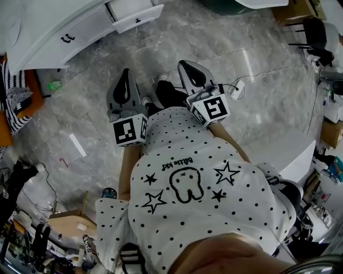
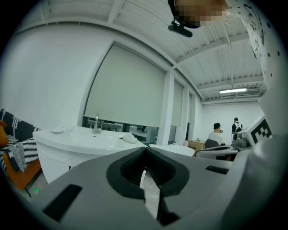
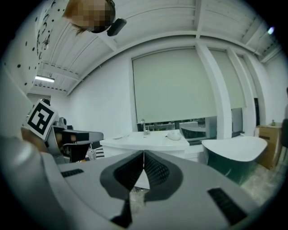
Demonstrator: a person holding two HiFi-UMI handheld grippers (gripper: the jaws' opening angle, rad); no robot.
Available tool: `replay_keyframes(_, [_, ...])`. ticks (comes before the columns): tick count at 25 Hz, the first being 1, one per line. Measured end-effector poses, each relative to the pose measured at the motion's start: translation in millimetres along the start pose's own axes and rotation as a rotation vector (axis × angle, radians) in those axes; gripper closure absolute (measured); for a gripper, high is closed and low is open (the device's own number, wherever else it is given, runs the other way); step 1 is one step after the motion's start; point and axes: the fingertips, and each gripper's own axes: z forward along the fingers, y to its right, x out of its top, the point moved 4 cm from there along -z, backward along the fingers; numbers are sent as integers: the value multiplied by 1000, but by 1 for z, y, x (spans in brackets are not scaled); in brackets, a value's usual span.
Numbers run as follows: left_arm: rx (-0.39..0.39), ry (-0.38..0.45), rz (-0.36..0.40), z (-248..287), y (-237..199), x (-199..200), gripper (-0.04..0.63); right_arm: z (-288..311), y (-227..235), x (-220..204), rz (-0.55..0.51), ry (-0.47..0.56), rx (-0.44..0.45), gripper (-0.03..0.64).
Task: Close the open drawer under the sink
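Head view has the left tool [image 1: 127, 71] and the right tool [image 1: 185, 63] side by side in front of the person's dotted white shirt [image 1: 187, 160], both pointing up the picture over the grey marble floor [image 1: 225, 48]. Each carries its marker cube at the back. Left gripper view shows the left tool [image 2: 145, 148] with its jaws pressed together at the tips and nothing caught between them. Right gripper view shows the same for the right tool [image 3: 143, 153]: jaws closed tip to tip and empty.

Ahead of both tools stands a white vanity [image 1: 59, 37] with a sink [image 2: 92, 138] and a faucet [image 2: 96, 123] on top; from the right tool's side the sink [image 3: 146, 138] and faucet [image 3: 144, 129] lie straight beyond the jaw tips. The drawer [image 1: 134, 15] sticks out of the vanity front at the top of the head view, its white face and dark handle turned toward the person, well apart from both tools. A dark-sided bathtub [image 3: 234, 155] stands to the right of the vanity. Far off in the left gripper view are two people [image 2: 217, 133]
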Motion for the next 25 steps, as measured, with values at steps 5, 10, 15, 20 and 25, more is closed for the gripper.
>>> replay_keyframes(5, [39,25,-22,45,13,6,589,18,52,7,-1,6,6,601])
replay_keyframes(10, [56,29,-6,52,14,8,589,13,63,5,5,3,-4,601])
replay_keyframes(15, [61,23,11,-6,8,0,589,-27,20,-12,14,5,-26,601])
replay_keyframes(20, [-15,40,26,-143,-12,-7,589,-115,-104,-36,21,35,-110,601])
replay_keyframes(25, [-28,44,21,-146,-19,3,589,-112,-113,-30,28,45,-125,601])
